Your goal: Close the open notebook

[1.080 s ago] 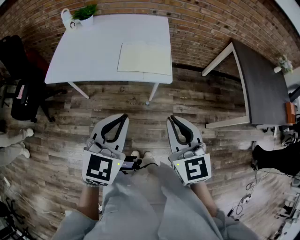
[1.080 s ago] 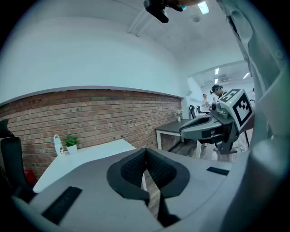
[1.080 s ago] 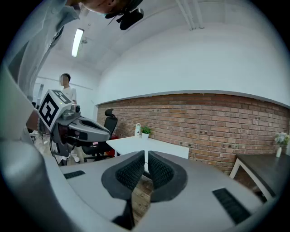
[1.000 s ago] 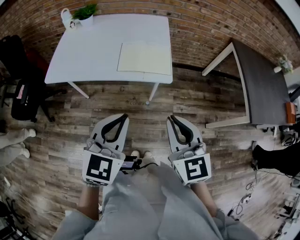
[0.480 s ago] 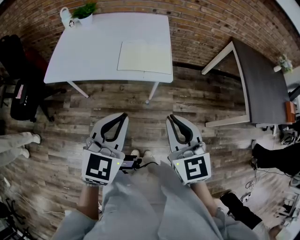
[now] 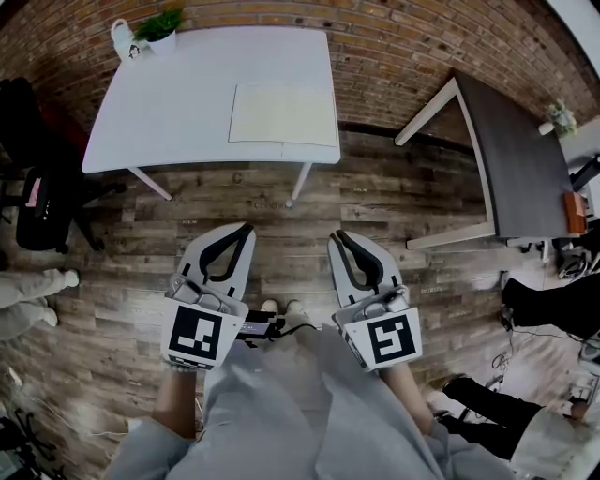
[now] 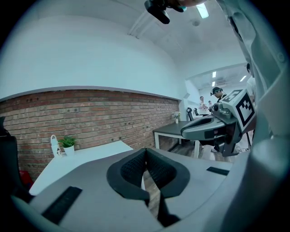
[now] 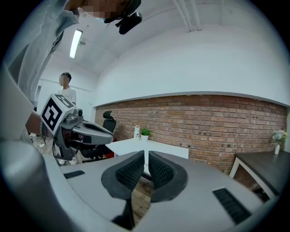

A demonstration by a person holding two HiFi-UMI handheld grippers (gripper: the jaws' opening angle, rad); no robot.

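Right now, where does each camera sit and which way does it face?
Head view: on the person's head, looking steeply down at white table and open notebook; left gripper, right gripper, arms, legs show.
Left gripper view: on the left gripper, facing brick wall; its shut jaws and the right gripper show.
Right gripper view: on the right gripper, facing likewise; left gripper shows.
Gripper views share white table and potted plant.

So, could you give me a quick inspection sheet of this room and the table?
Surface: white table on wood floor.
Job's things: notebook lying open near the table's front right corner.
Clutter: potted plant and white bottle at its far left corner.
Grippers: left hand-held gripper and right hand-held gripper both shut, empty, over the floor short of the table.
Cables: loose cables on the floor at right.
Surroundings: brick wall, dark table, black chair, bystanders' legs.
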